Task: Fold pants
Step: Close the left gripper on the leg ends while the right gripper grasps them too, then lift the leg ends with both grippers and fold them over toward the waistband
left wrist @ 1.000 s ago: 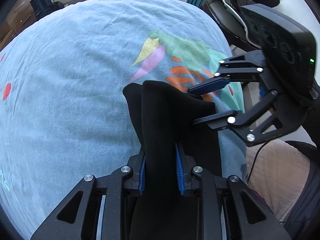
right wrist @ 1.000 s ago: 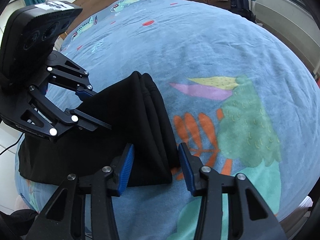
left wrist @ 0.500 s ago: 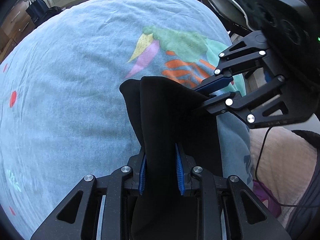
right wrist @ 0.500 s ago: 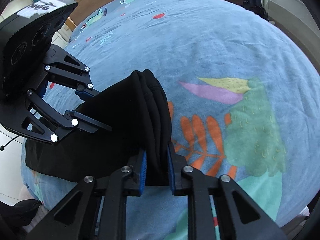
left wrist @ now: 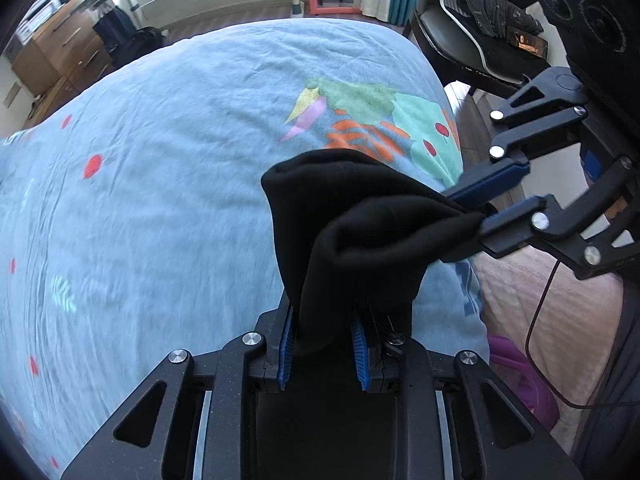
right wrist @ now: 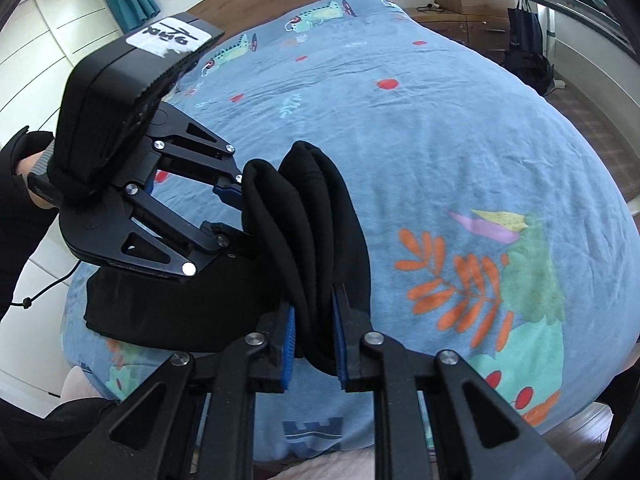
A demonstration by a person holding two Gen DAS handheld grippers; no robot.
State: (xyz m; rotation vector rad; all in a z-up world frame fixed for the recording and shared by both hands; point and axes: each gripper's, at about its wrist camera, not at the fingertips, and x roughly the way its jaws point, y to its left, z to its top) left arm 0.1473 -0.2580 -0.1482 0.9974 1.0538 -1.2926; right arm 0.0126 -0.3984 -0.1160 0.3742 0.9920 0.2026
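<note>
Blue patterned bedspread [right wrist: 460,152] lies below both claws. Left gripper [left wrist: 323,350] and right gripper [right wrist: 314,346] each pinch one end of the black fleece pants [right wrist: 316,236], already doubled, lifted between them; another fold remains, I'd guess.

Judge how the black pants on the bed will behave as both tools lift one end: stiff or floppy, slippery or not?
Probably floppy: the black pants sag in soft folds between the left tool and right tool. Likely not slippery: the thick, matte cloth sits bunched between the pads. The unlifted part drapes on the bedspread.
</note>
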